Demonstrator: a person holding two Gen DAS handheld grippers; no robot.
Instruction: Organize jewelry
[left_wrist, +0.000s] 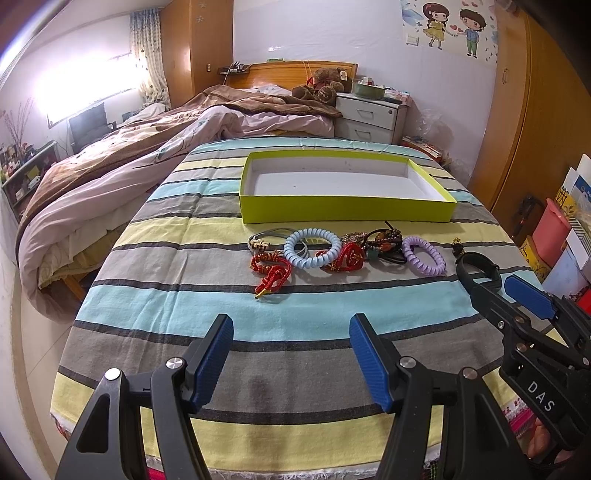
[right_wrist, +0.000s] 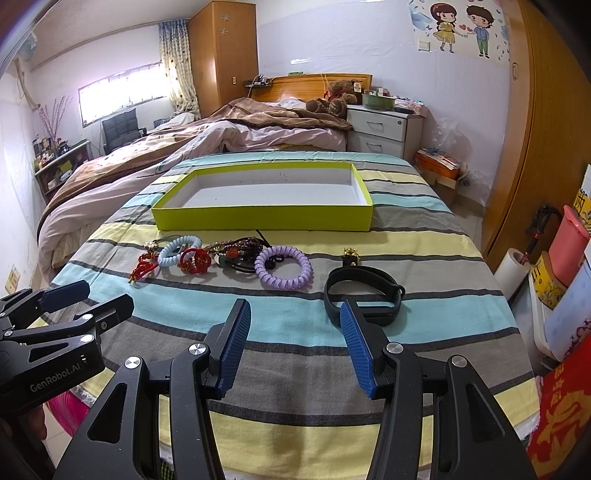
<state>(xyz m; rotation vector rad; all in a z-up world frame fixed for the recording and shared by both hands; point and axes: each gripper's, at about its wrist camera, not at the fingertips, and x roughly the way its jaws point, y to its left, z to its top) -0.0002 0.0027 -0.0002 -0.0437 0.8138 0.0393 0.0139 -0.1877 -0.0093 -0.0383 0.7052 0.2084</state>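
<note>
A: Where do we stand? Both tools look released to me. Our left tool (left_wrist: 291, 354) hangs with its jaws spread over the striped cloth (left_wrist: 155, 306) on the tabletop, grasping nothing, and our right tool (right_wrist: 295, 345) is just as wide, its right finger (right_wrist: 356, 350) in front of the near edge of the black wristband (right_wrist: 364, 295).

B: Agreed, nothing is held. The green box (left_wrist: 343, 212) is our landmark: it sits empty, and all the jewelry lies in a row just in front of its near wall. The red knotted cords (left_wrist: 271, 271) are toward its left end, then the pale blue coil band (left_wrist: 314, 249), the dark bead bracelets (left_wrist: 380, 242) and the purple coil band (left_wrist: 424, 254). The wristband lies off the box's right end, nearest to us, with a small gold charm (right_wrist: 350, 254) between it and the box.

A: How will they handle, do we think?

B: Light, all of them. The coils are springy and will squash, so we pinch across one side of the ring. The cords are limp and may drag neighbours. The wristband looks rubbery and firmer; we would take it by its near strap. The beads may slip and tangle.
</note>
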